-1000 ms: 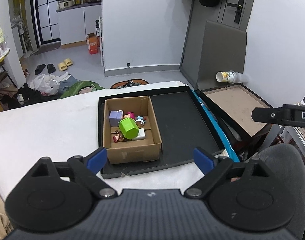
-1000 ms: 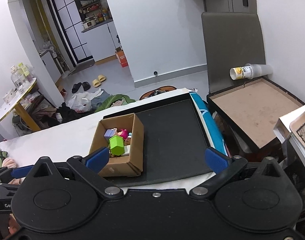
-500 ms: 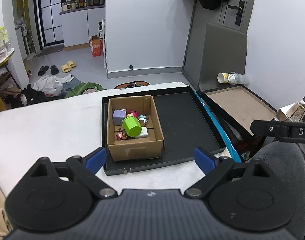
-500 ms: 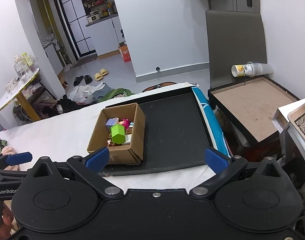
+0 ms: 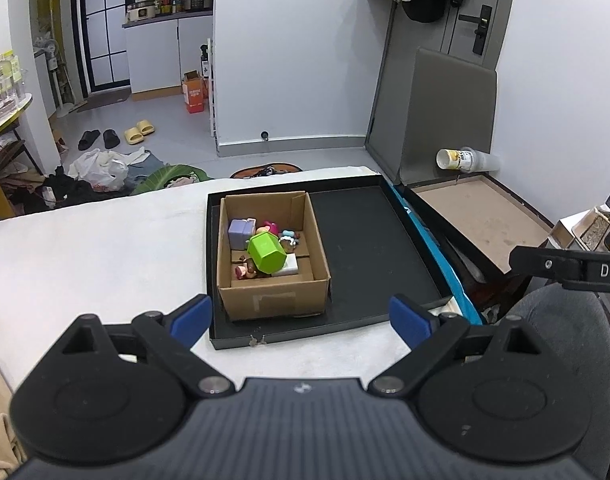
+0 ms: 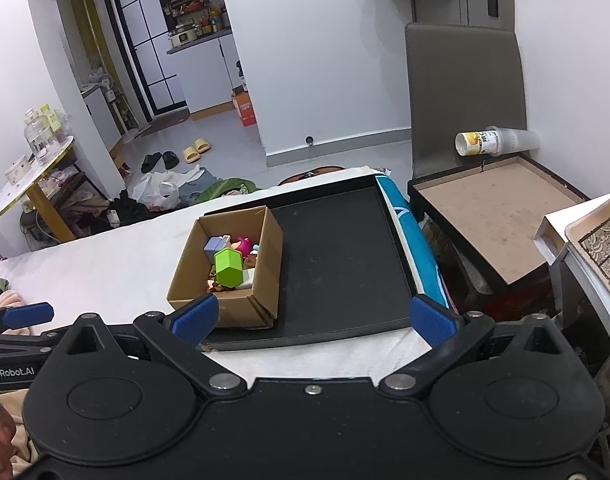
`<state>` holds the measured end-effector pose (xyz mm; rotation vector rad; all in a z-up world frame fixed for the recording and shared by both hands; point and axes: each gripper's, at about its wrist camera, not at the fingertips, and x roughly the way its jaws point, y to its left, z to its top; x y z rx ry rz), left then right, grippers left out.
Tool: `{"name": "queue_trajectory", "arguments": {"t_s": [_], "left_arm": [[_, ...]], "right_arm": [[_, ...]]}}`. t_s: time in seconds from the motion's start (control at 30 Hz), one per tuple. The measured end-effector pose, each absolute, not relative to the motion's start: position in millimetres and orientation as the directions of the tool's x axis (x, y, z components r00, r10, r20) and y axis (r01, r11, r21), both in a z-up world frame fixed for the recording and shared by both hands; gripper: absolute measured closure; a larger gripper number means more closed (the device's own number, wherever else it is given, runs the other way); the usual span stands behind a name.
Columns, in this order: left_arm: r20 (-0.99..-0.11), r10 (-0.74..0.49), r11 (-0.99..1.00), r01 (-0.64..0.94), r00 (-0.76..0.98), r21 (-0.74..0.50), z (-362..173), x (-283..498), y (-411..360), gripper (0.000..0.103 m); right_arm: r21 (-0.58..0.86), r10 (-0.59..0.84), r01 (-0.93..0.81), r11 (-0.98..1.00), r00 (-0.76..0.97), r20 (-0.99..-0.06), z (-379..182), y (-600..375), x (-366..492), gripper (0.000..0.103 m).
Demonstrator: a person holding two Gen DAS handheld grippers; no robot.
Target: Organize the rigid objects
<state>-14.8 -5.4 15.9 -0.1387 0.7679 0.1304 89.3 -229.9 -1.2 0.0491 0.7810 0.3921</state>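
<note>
Two grippers, left gripper [image 5: 301, 316] and right gripper [image 6: 312, 318], hang near the counter [image 5: 85, 248] edge w/ jaws spread wide, nothing between them. Just beyond, a cardboard box [image 5: 273, 304] sits in the left part of a black tray [image 5: 369, 248]; inside lie a green block [image 5: 266, 254], purple cube [image 5: 241, 232], white piece & small toys. Further right: wooden frame [image 6: 501, 208], tipped cup [image 6: 477, 143].

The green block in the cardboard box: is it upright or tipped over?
Tipped: the green block lies slanted atop other toys in the cardboard box.
</note>
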Motion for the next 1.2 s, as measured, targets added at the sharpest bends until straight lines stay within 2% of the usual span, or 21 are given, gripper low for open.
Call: {"name": "queue_trajectory", "arguments": {"t_s": [1.2], "left_arm": [[-0.697,0.05,0.984,-0.157,0.715,-0.09,21.0,-20.7,-6.7,0.008]], "right_arm": [[0.182,0.374,-0.348,0.92,0.637,-0.674,2.3,-228.4,84.6,0.0]]}}
